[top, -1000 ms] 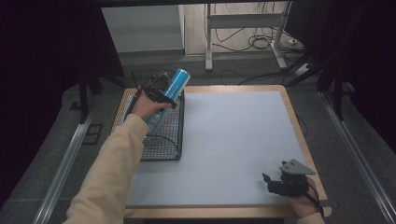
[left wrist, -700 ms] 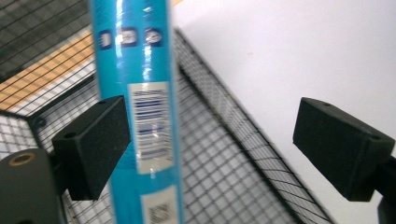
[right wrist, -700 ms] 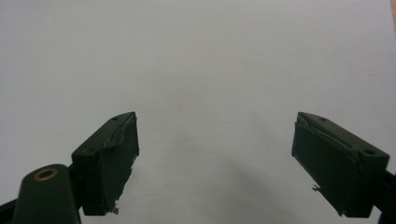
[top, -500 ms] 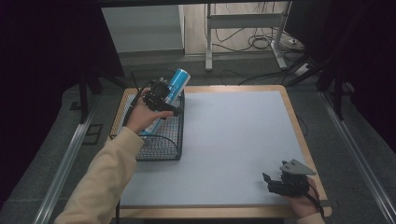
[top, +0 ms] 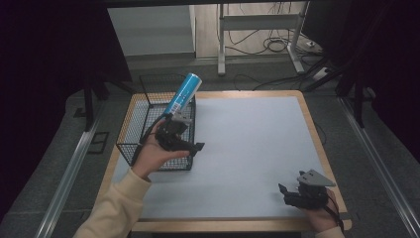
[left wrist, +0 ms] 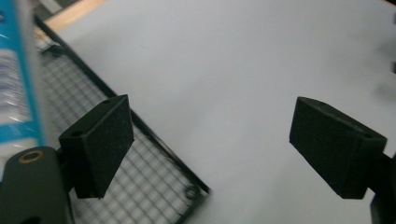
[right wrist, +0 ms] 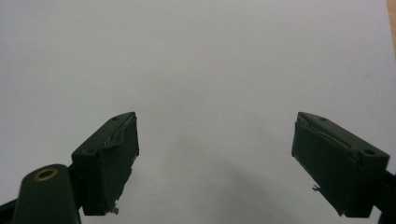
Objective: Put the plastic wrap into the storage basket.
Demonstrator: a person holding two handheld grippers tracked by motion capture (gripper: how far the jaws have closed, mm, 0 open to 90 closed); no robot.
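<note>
Nearest to me, my right gripper [top: 289, 194] rests low at the near right of the white table [top: 257, 148], its jaws wide apart over bare surface. Farther, my left gripper [top: 190, 145] hovers at the near right corner of the black wire basket [top: 130, 130], its jaws also spread and holding nothing. Beyond it, the blue can [top: 181, 94] stands tilted inside the basket, its top leaning over the far rim.
</note>
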